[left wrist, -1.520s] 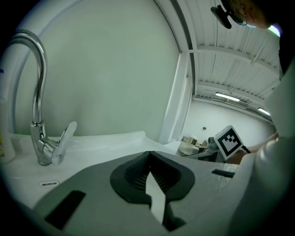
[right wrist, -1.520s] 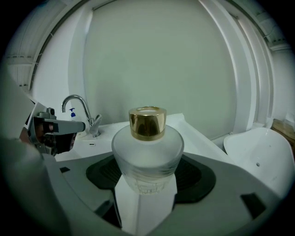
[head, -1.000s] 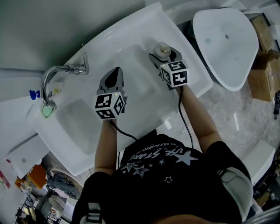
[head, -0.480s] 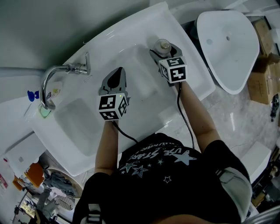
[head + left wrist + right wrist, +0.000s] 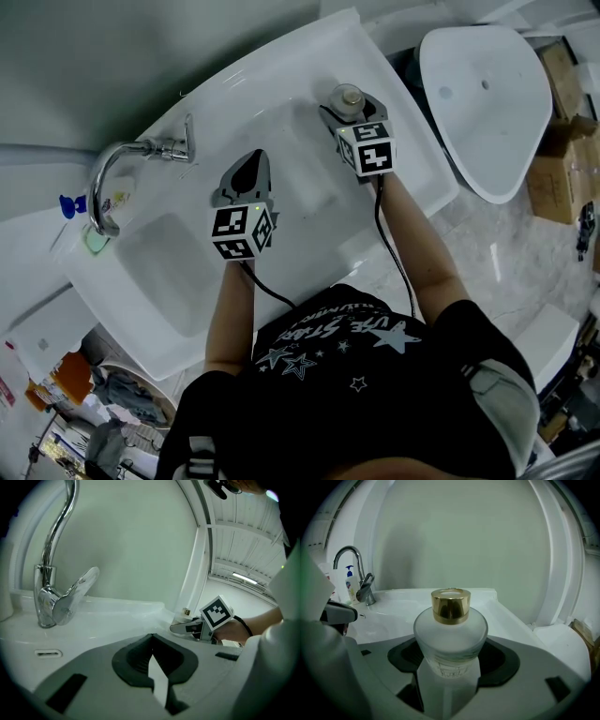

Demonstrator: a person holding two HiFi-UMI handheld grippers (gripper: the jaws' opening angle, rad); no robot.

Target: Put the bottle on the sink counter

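Gripping a smooth, breakable frosted-glass, gold-capped bottle (image 5: 450,634) by its belly at the white sink counter (image 5: 272,80), right gripper (image 5: 351,111) risks slippage; left gripper (image 5: 246,169) closed, empty.

The bottle (image 5: 349,94) sits between the right gripper's (image 5: 350,102) jaws over the white sink (image 5: 281,84), the left gripper's (image 5: 248,159) jaws lie just left of them, and the faucet (image 5: 112,152) curves farther left of both.

Frosted gold-capped bottle (image 5: 451,634), upright

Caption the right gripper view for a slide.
Right claw clamps a frosted glass bottle with a gold cap at the white sink counter.
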